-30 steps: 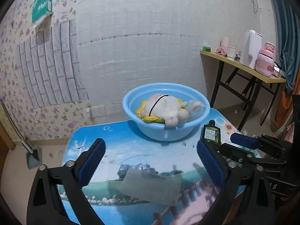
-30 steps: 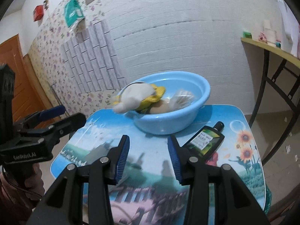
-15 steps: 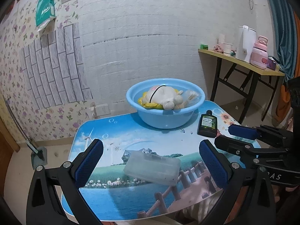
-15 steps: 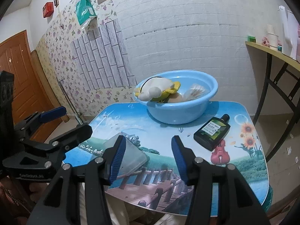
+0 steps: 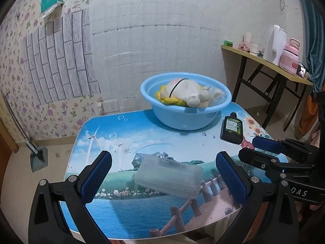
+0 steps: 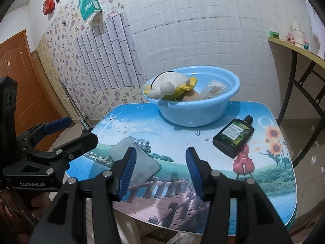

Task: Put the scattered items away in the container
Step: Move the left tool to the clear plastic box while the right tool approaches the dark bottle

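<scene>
A light blue basin (image 5: 185, 120) (image 6: 195, 116) stands at the back of the picture-printed table (image 5: 113, 134) and holds a white plush toy (image 5: 186, 90), a yellow knit piece and a clear bag. A translucent plastic box (image 5: 168, 175) (image 6: 140, 162) lies near the front edge. My left gripper (image 5: 163, 154) (image 6: 79, 131) is open, just short of the box, with its fingers spread wider than it. A dark bottle with a green label (image 5: 231, 129) (image 6: 234, 137) lies flat at the right. My right gripper (image 6: 160, 149) (image 5: 248, 148) is open and empty, between box and bottle.
A wooden side table (image 5: 268, 65) with a white kettle and a pink flask stands at the right wall. A brown door (image 6: 18, 85) is at the left. The two grippers hang close together over the table's front edge.
Both grippers have drawn back from the basin toward the table's front edge, so the whole tabletop shows. The box now lies ahead of the left fingers. The right jaws stand slightly wider.
</scene>
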`<state>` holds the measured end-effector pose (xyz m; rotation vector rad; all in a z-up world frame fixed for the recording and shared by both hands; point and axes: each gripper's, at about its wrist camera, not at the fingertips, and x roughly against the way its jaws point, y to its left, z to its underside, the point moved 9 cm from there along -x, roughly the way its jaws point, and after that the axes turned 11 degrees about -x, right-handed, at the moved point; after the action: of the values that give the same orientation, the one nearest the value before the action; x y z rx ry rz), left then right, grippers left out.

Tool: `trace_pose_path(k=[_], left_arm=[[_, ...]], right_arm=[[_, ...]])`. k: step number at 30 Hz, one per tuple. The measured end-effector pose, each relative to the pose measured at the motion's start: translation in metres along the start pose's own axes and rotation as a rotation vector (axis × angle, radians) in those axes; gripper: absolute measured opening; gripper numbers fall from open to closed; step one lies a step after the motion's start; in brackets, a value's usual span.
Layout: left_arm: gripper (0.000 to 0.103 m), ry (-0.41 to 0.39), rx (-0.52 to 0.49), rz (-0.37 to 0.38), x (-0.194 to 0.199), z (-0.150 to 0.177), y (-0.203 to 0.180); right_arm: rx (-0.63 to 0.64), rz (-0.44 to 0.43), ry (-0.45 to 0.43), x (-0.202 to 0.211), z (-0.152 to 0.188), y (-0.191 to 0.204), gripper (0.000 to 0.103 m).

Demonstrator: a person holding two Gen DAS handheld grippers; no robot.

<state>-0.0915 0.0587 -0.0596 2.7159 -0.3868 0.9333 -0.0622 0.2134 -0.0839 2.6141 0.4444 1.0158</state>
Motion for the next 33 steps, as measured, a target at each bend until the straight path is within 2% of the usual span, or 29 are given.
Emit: trace_pose_path(k=[7,14,22,33], left_arm=[[0.103,0.057,0.001,0.002,-0.022,0.012,-0.002],[0.103,0.104,0.044,0.037,-0.041,0.022,-0.001],[0.103,0.16,0.029,0.062,-0.063,0.037,-0.012],[0.103,0.246,0.118,0.088,-0.092,0.062,0.004]], right_arm=[[-0.024,0.015,0.029,-0.011,0.004,-0.011,0.05],[-0.066,0.039,0.053,-0.023,0.006,-0.03,0.05],[-0.102,0.065,0.085,-0.04,0.009,-0.045,0.05],[-0.109,0.111,0.104,-0.057,0.009,-0.058,0.05]])
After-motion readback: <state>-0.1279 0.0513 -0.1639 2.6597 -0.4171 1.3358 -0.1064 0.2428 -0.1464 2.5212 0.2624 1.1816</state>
